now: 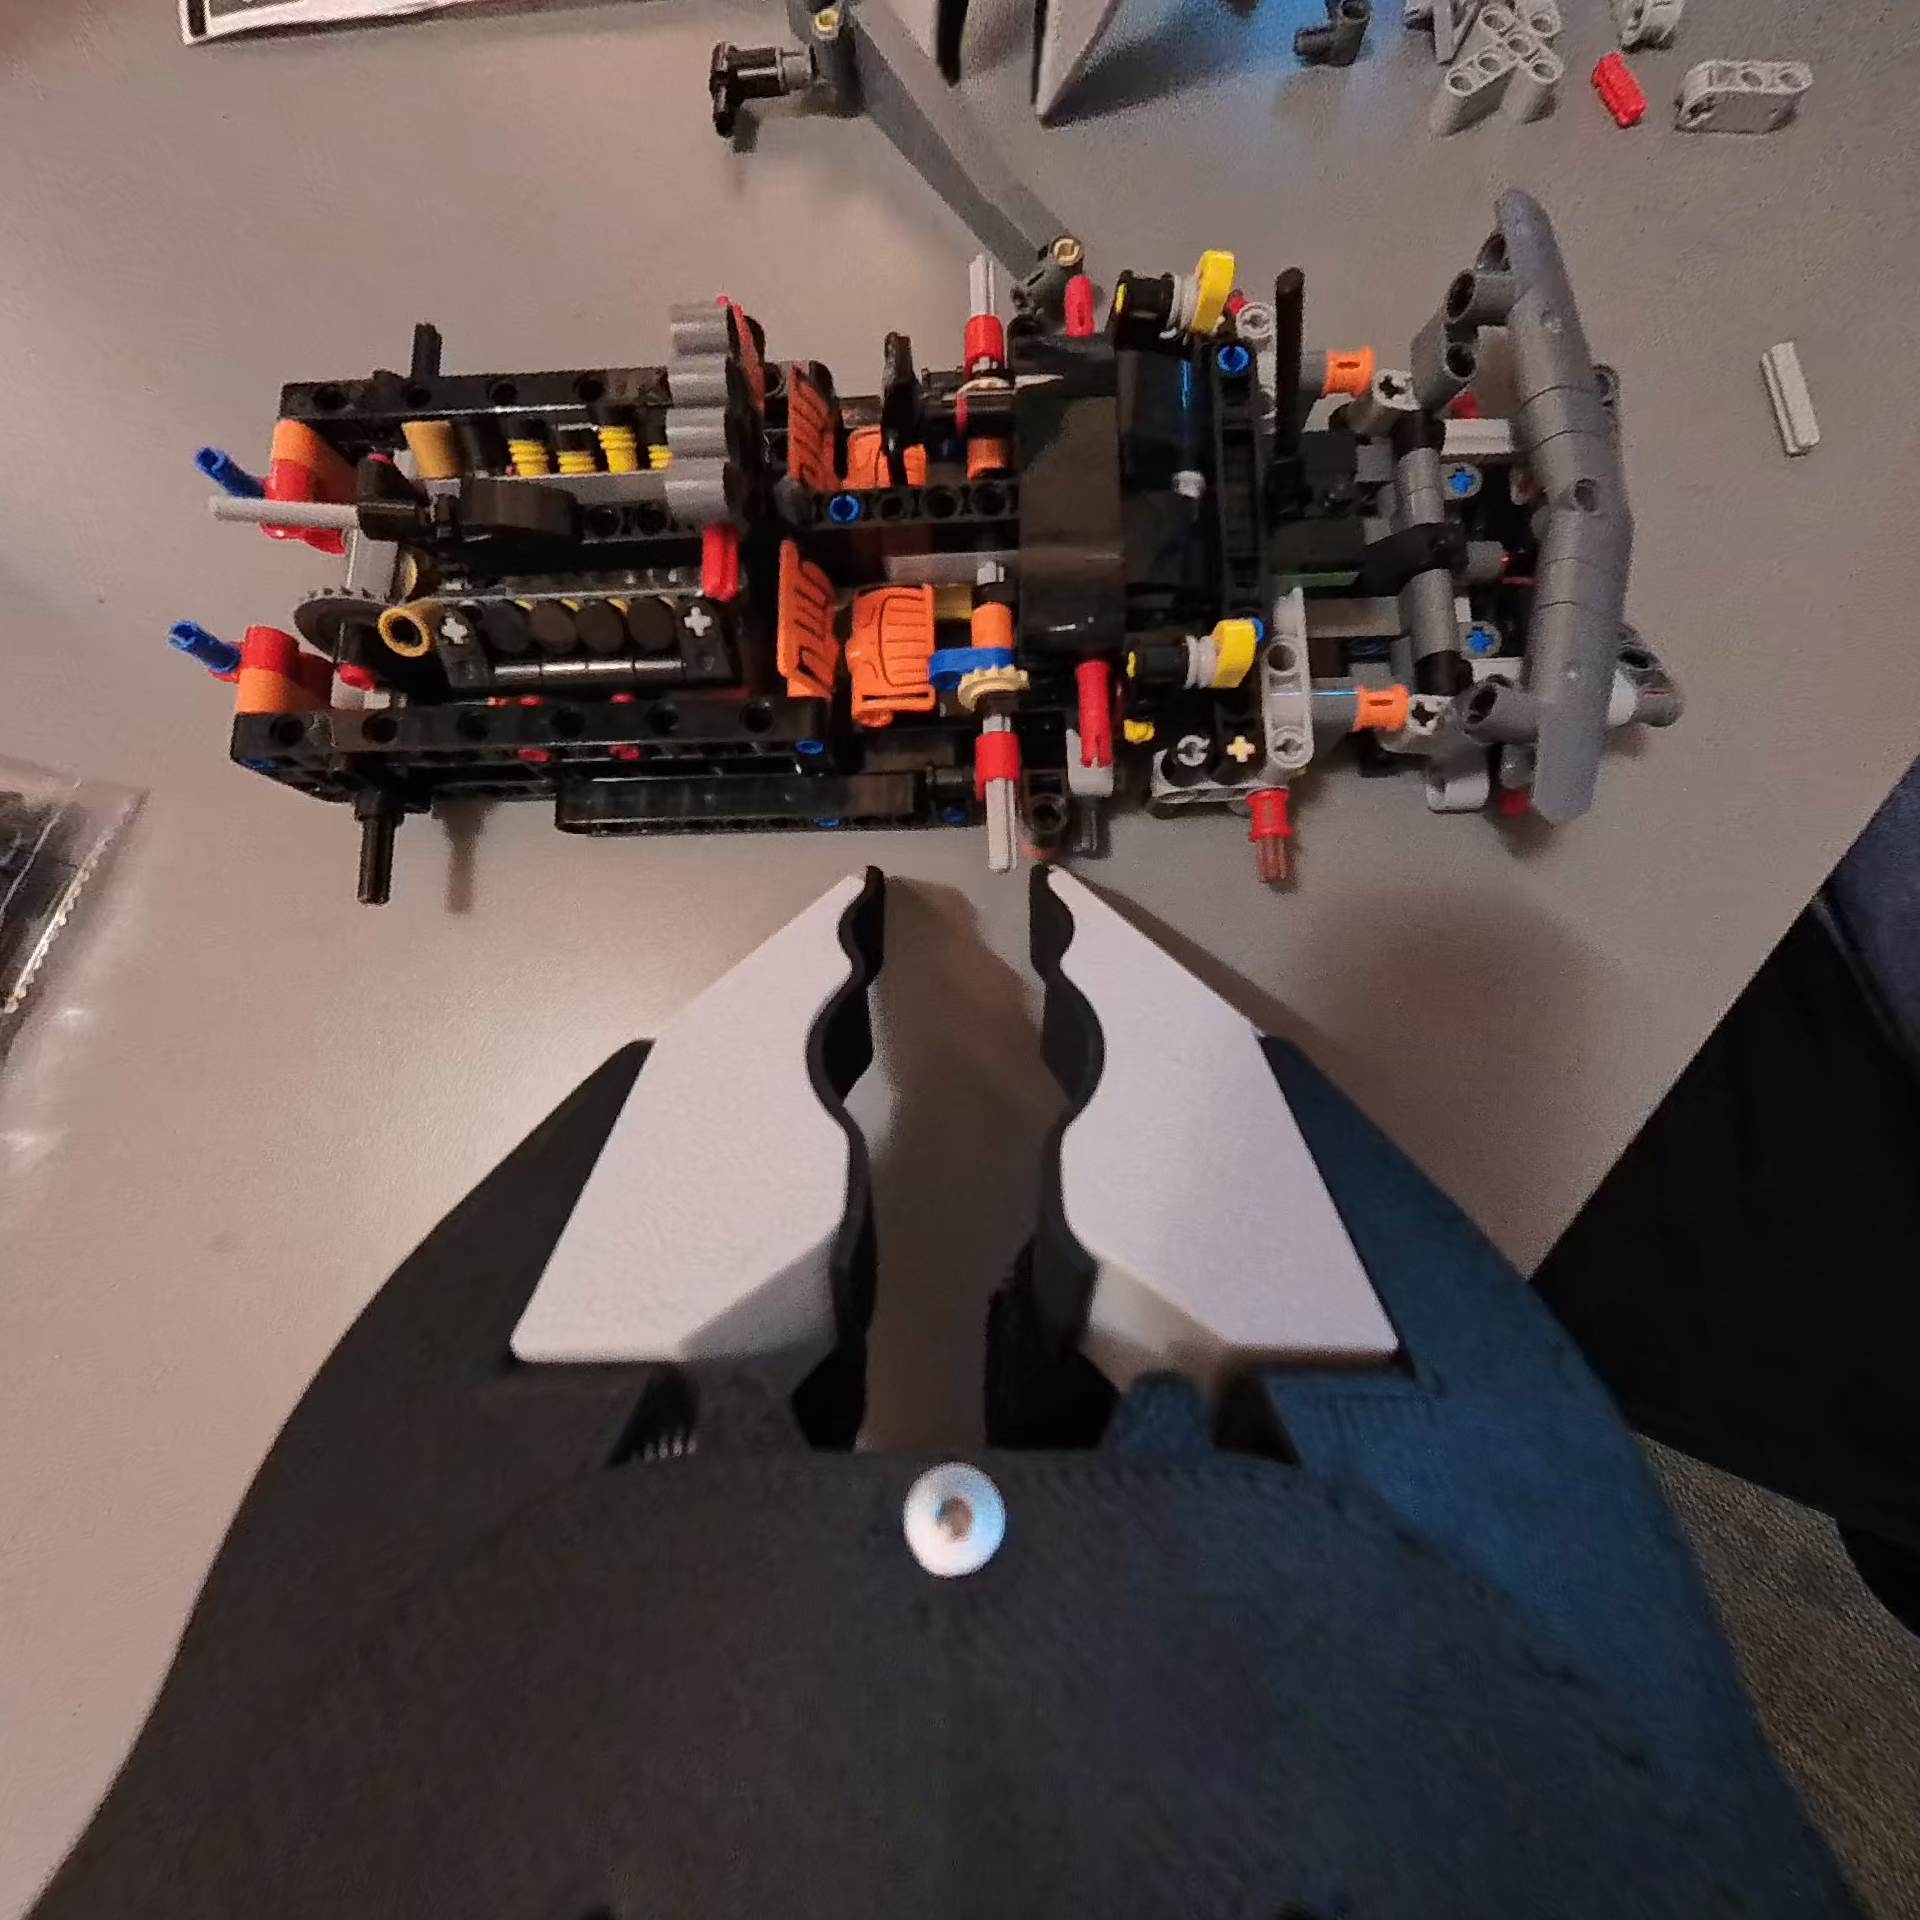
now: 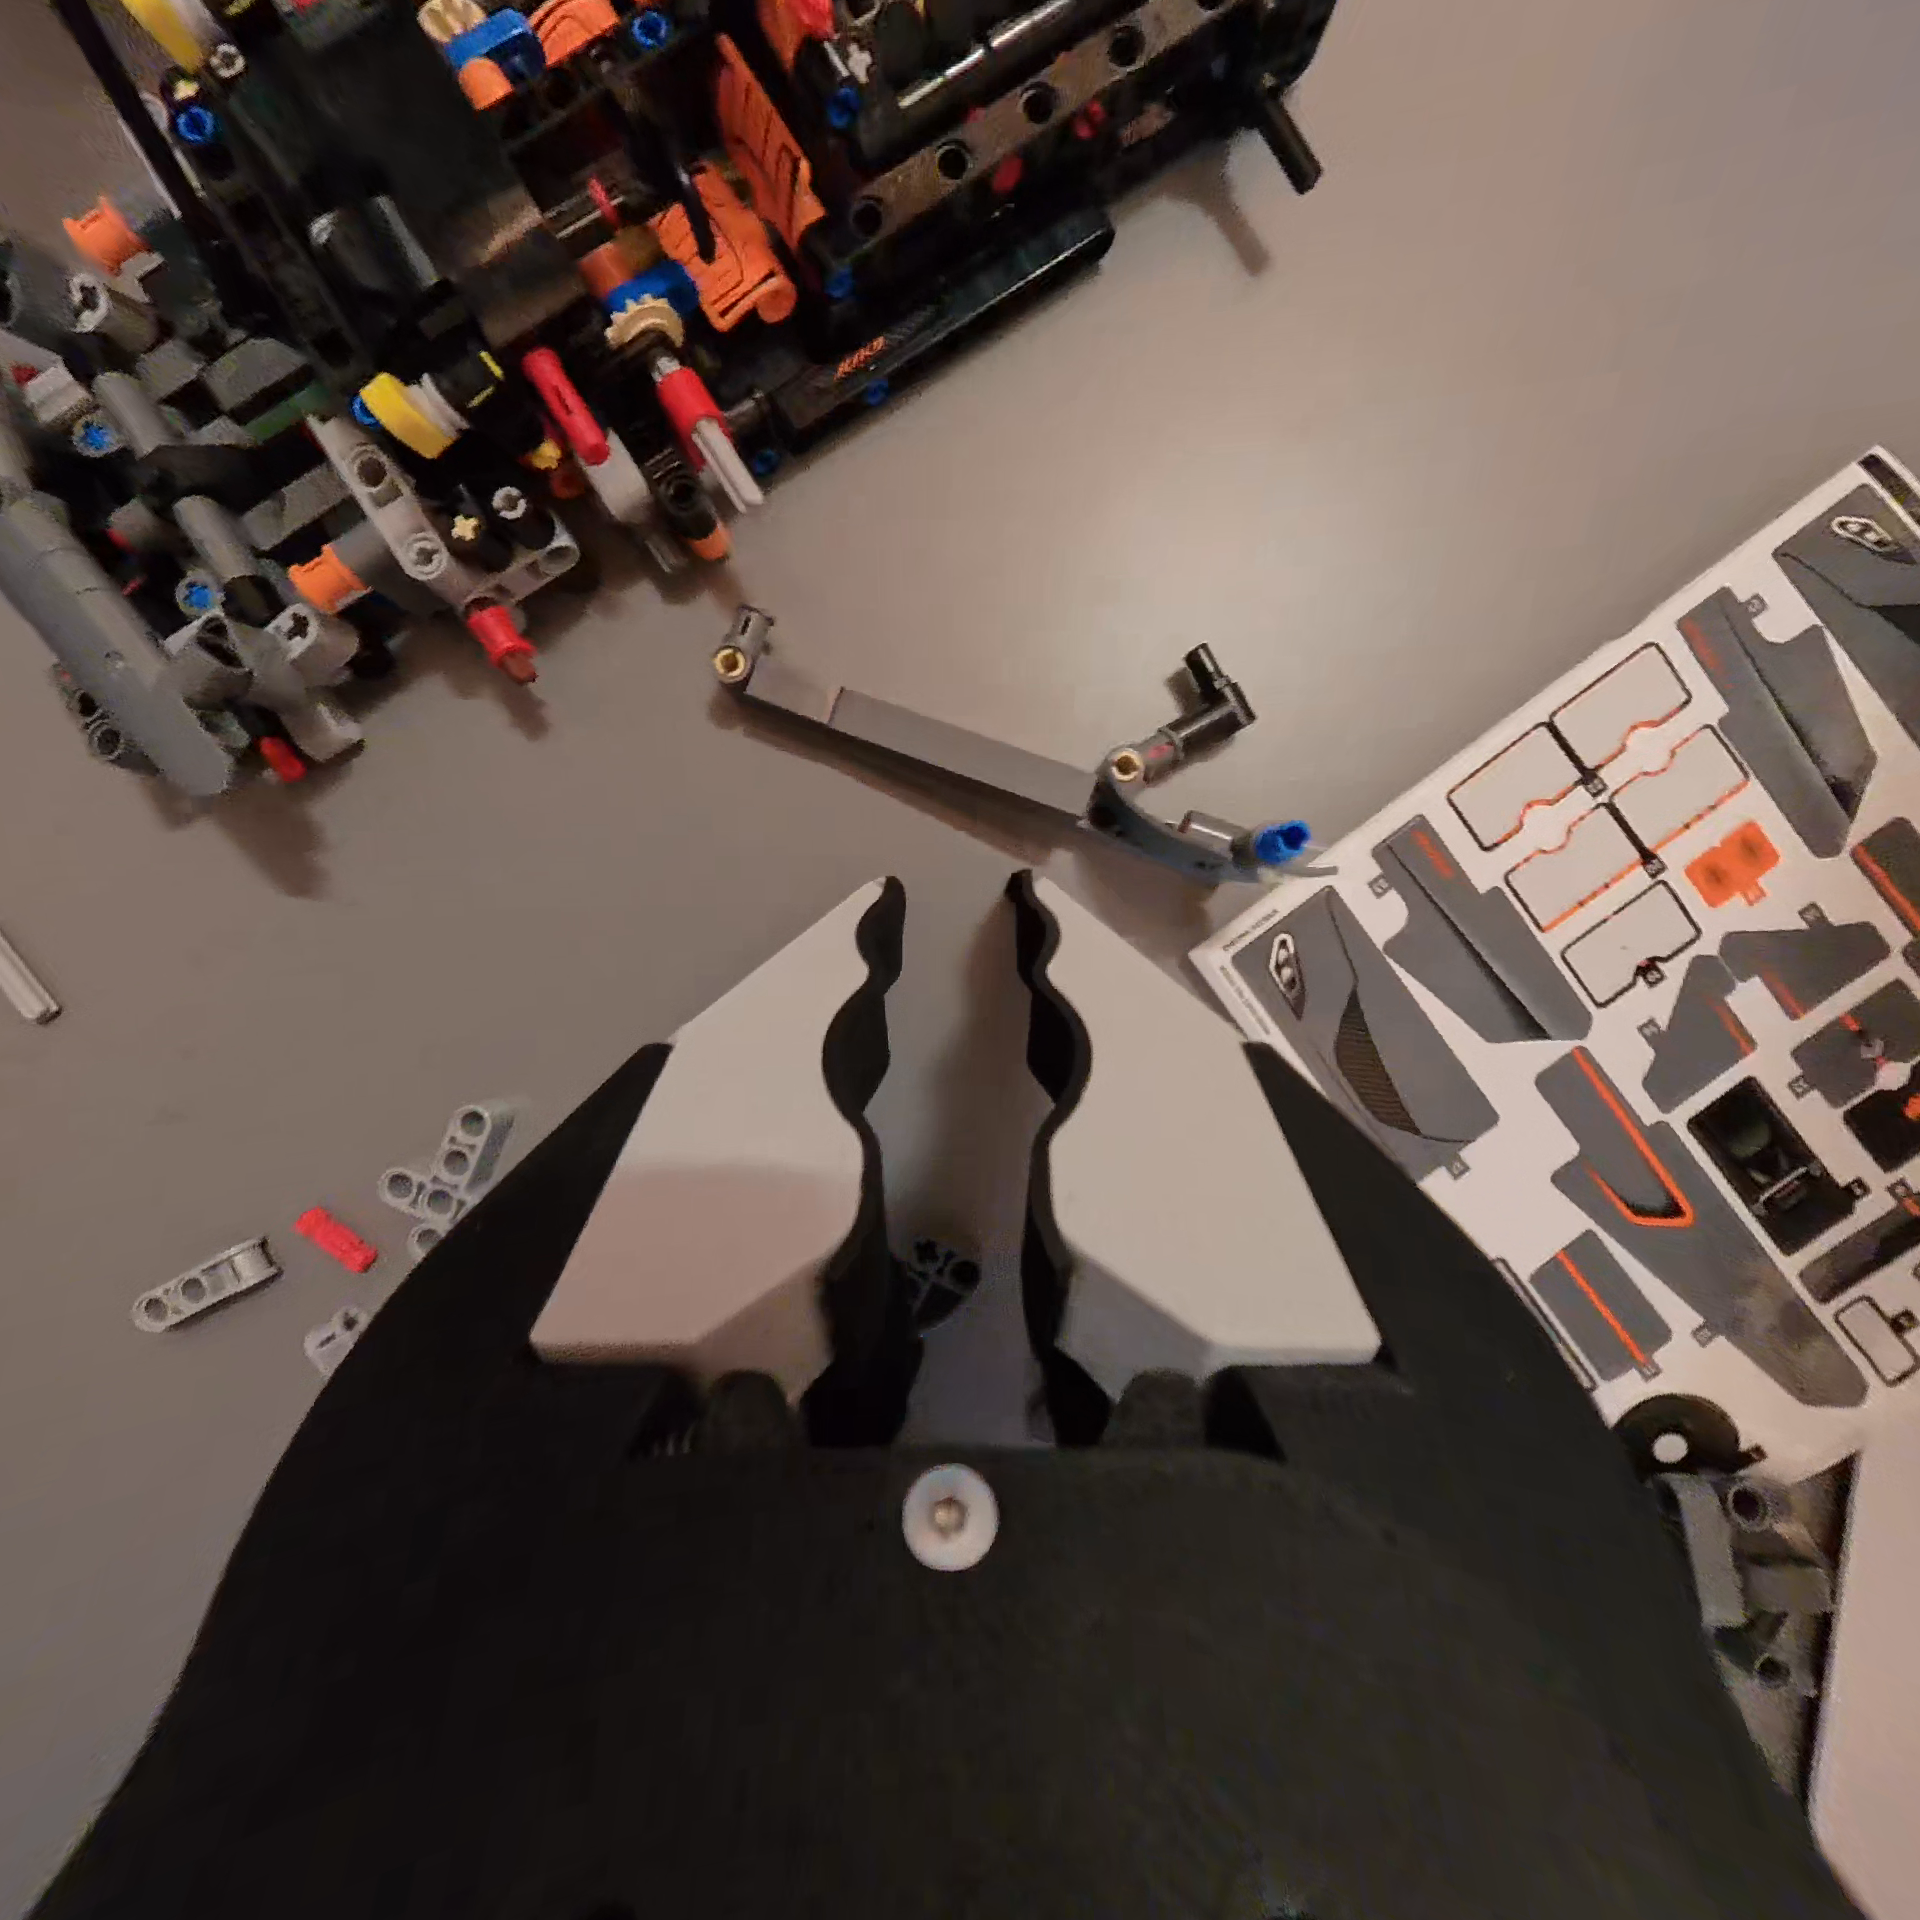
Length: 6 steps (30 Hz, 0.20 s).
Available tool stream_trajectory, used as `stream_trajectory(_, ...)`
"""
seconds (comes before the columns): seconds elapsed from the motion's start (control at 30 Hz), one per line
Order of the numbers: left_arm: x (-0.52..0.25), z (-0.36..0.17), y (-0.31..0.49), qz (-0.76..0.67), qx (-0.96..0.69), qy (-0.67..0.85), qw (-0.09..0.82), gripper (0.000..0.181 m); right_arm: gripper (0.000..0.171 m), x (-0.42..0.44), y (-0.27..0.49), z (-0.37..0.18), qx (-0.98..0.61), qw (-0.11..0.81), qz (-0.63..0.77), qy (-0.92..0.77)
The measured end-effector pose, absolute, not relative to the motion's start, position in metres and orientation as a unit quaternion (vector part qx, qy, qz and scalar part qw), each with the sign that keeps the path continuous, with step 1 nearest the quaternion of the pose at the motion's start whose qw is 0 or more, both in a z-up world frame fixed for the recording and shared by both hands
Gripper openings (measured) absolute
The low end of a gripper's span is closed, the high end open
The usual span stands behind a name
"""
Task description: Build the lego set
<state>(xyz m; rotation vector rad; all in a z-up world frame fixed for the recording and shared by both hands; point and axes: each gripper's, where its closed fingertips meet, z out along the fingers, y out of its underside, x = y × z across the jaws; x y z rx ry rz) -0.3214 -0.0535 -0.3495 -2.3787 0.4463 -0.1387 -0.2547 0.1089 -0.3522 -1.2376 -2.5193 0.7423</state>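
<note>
A half-built lego car chassis (image 1: 935, 561), black with orange, red, yellow and grey parts, lies on the grey table. My left gripper (image 1: 956, 878) is open and empty, just short of the chassis' near side. The chassis also fills the upper left of the right wrist view (image 2: 520, 260). A long dark grey sub-assembly (image 2: 966, 748) with a black elbow and a blue pin lies on the table just beyond my right gripper (image 2: 951, 883), which is open and empty above the table. The same sub-assembly shows at the top of the left wrist view (image 1: 935, 156).
A sticker sheet (image 2: 1662, 987) lies right of my right gripper. Loose grey beams (image 2: 447, 1174) and a red pin (image 2: 335, 1240) lie to its left; they also show in the left wrist view (image 1: 1507, 62). A plastic bag (image 1: 52, 883) lies at left. The table edge (image 1: 1714, 1039) runs at right.
</note>
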Motion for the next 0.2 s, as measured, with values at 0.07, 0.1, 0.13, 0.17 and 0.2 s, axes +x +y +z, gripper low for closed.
stream_trajectory(0.07,-0.3204,-0.3498,-0.0529,-0.054,-0.918,0.174,0.351,0.026,0.019,-0.2581,0.1075,-0.3521,-0.423,0.122,0.255,-0.861)
stream_trajectory(0.1,-0.3200,-0.3498,-0.0527,-0.054,-0.918,0.174,0.351,0.026,0.019,-0.2595,0.1068,-0.3520,-0.420,0.123,0.255,-0.862)
stream_trajectory(0.13,-0.3203,-0.3496,-0.0525,-0.053,-0.918,0.174,0.352,0.026,0.020,-0.2608,0.1061,-0.3521,-0.419,0.124,0.256,-0.862)
stream_trajectory(0.17,-0.3206,-0.3492,-0.0523,-0.053,-0.918,0.174,0.353,0.026,0.020,-0.2623,0.1060,-0.3521,-0.419,0.124,0.256,-0.862)
stream_trajectory(0.2,-0.3205,-0.3486,-0.0521,-0.054,-0.918,0.173,0.354,0.026,0.020,-0.2638,0.1060,-0.3521,-0.419,0.123,0.257,-0.862)
